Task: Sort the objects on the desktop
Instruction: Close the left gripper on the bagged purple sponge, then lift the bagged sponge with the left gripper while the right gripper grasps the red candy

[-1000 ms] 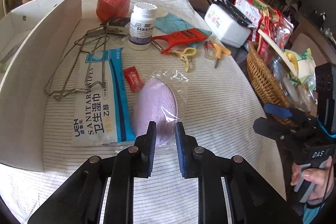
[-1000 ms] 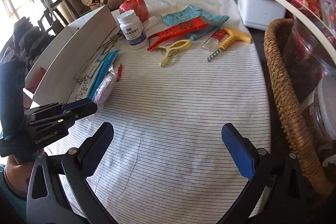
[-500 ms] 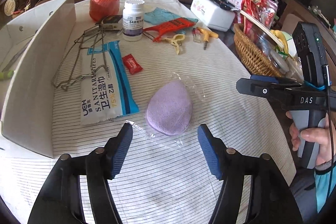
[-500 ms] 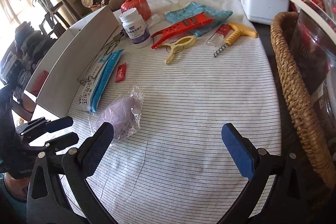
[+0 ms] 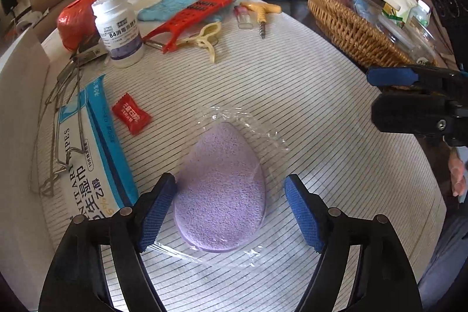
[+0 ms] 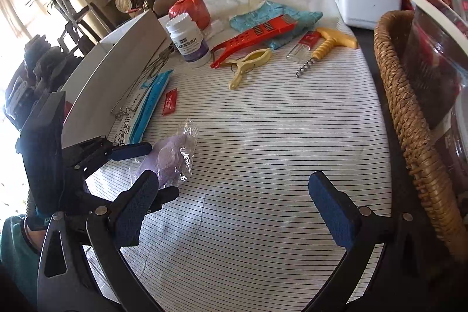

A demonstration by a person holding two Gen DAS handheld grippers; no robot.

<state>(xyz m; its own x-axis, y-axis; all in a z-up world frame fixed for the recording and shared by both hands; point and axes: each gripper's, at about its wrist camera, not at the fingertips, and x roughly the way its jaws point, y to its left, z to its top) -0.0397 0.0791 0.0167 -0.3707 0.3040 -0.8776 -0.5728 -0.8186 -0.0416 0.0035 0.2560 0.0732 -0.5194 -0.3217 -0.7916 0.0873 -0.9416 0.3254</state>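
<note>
Sponge (image 5: 219,189) is straddled, untouched, by opening left fingers (image 5: 159,211); its slick wrap could be pinched instead, slipping free.

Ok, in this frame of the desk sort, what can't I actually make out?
- White box, both views: only its wall shows, so its contents are hidden.
- Wicker basket, both views: cut off by the right edge, contents a jumble of bags and glare.
- White bottle: small label print unreadable.
- Purple sponge, right wrist view: partly behind the left gripper, whose jaws are opening.
</note>
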